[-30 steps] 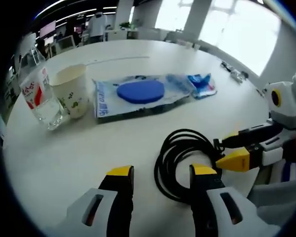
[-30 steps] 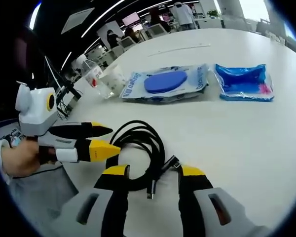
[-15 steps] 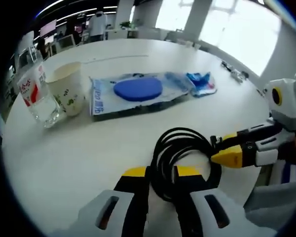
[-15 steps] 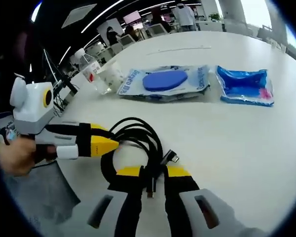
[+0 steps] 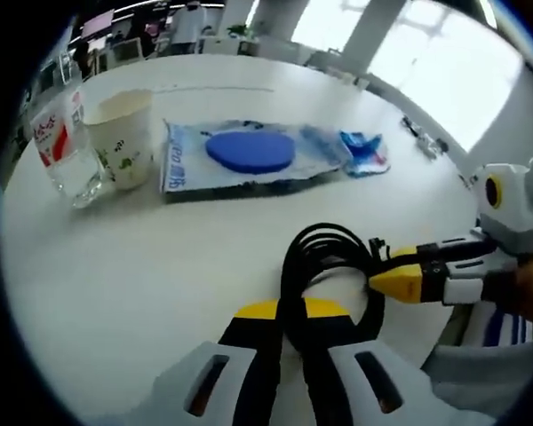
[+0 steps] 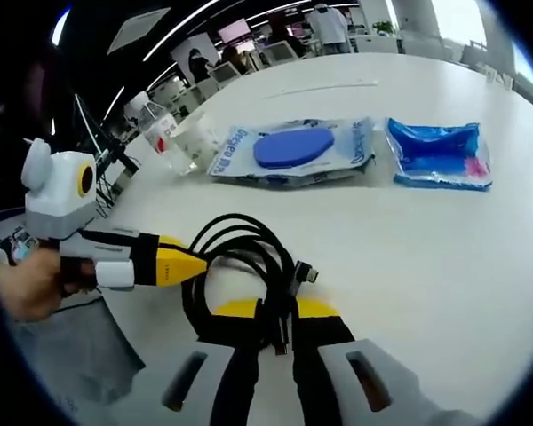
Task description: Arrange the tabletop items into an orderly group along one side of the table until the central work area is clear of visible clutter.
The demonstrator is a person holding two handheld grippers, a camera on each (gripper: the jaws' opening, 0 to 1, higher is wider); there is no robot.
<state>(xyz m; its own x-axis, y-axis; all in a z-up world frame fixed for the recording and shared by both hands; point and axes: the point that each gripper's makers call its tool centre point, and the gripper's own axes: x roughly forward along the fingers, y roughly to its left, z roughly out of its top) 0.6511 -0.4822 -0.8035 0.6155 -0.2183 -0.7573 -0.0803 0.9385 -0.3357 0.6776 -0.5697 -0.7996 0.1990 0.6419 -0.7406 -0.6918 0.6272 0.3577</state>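
My left tongs (image 5: 290, 312) and right tongs (image 6: 274, 311) are both clamped on the coiled black cable (image 5: 324, 266) at the near edge of the white desk (image 5: 115, 266), opposite sides.

Bare worktop (image 5: 115, 266) open across left and centre of left gripper view, black cable coil (image 5: 329, 266) blocking lower centre, bottle (image 5: 62, 151) and paper cup (image 5: 124, 133) crowding upper left, blue-disc packet (image 5: 249, 160) and what looks like a blue pouch (image 6: 440, 151) lining upper edge, open worktop at right of right gripper view

no legible text (print on bottle label (image 5: 46, 142), packet (image 5: 249, 160) blurred)
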